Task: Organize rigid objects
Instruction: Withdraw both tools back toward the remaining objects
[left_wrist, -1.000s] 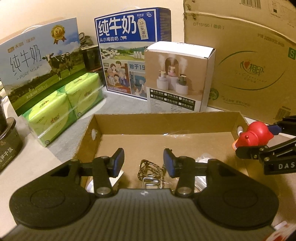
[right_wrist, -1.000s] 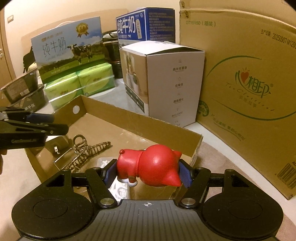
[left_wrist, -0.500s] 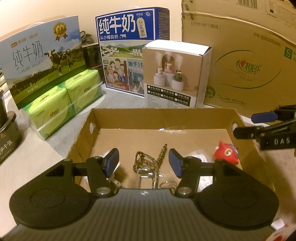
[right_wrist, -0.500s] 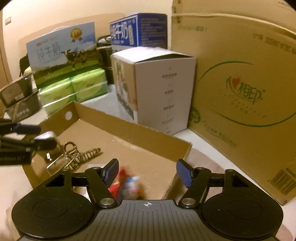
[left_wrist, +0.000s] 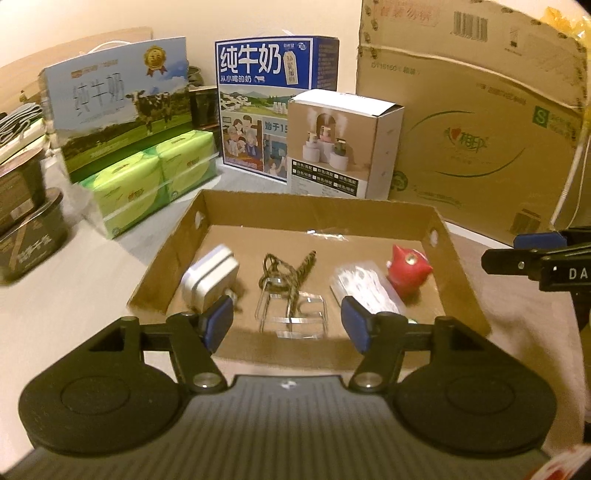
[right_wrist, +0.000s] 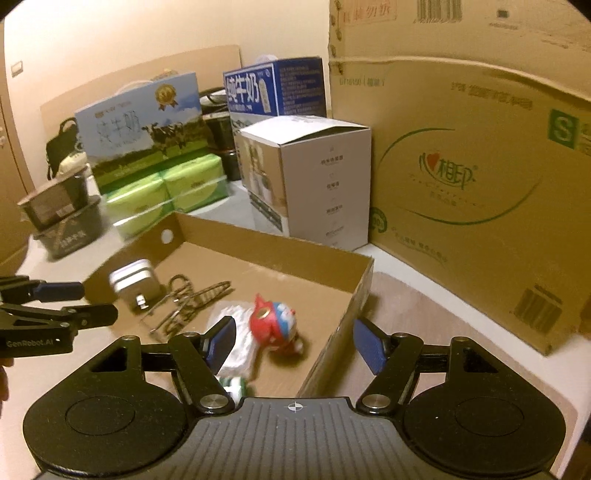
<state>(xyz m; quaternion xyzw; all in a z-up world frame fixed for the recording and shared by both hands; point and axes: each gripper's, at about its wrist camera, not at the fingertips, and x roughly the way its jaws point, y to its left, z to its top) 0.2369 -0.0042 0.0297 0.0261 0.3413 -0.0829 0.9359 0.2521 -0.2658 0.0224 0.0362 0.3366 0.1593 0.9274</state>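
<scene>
**Both hand-held grippers spread over the tray**

Left hand-held gripper (left_wrist: 287, 324): fingers apart, clamped on nothing, hovering at the 6 o'clock wall of the cardboard tray (left_wrist: 317, 205). Inside, from 9 to 3 o'clock: white charger (left_wrist: 208, 278), braided keychain (left_wrist: 291, 275) on a clear acrylic stand (left_wrist: 295, 314), white packet (left_wrist: 364, 290), red toy figure (left_wrist: 408, 273) lying on its side near the 3 o'clock wall. Right hand-held gripper (right_wrist: 294, 342): fingers likewise apart and bare, straddling the 3 o'clock wall. Beyond, at 12 o'clock on the worktop (left_wrist: 74, 295): milk cartons (left_wrist: 273, 107), green tissue packs (left_wrist: 147, 184).
</scene>
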